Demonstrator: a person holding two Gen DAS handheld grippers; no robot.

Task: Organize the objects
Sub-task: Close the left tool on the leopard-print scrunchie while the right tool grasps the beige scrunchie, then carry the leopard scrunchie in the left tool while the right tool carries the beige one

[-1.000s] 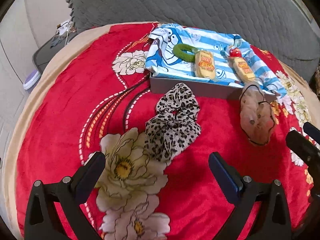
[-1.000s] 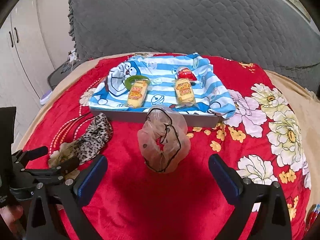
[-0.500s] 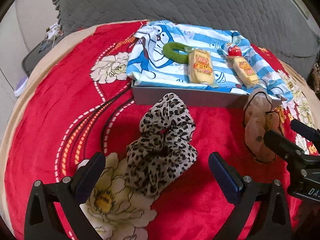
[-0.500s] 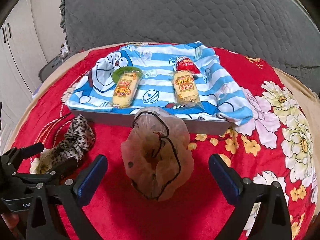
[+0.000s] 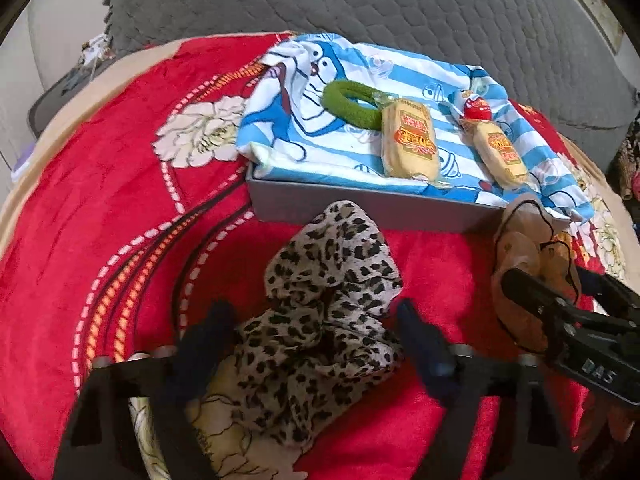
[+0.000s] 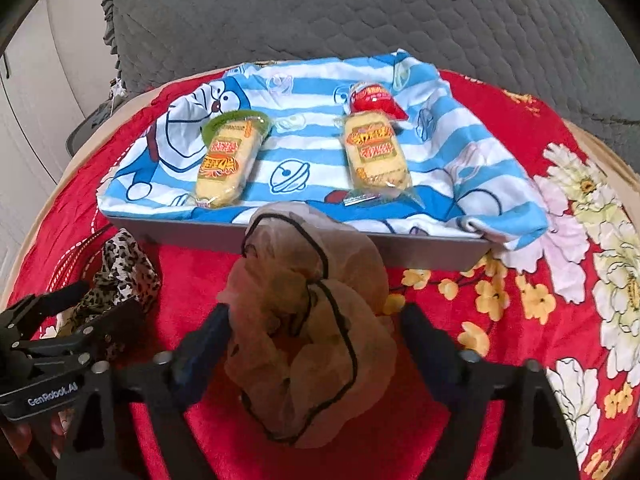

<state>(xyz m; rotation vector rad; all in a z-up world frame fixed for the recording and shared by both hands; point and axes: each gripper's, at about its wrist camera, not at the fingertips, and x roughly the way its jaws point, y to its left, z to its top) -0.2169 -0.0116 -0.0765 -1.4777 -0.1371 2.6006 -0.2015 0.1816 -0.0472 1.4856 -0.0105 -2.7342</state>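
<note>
Three scrunchies [image 5: 332,312] in all — one leopard-print, one sheer peach [image 6: 308,320], one green [image 5: 350,104]. Two wrapped cakes [image 6: 226,164] (plus one red packet [image 6: 372,98]) lie on one striped cloth [image 6: 304,148] — one grey box [image 6: 304,242].

blur: both jaws | hidden: green ring [image 6: 224,122] under snack pack [image 6: 224,168]

Red floral blanket [image 6: 520,152], grey quilted cushion [image 6: 360,12], white cupboard doors [image 6: 28,92]

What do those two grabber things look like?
Both are black, with two angled arms, silver bolts and dark blue pads on the fingers. The left gripper has "GenRobot.AI" in white on its body; the right gripper has white letters too, only partly readable.
</note>
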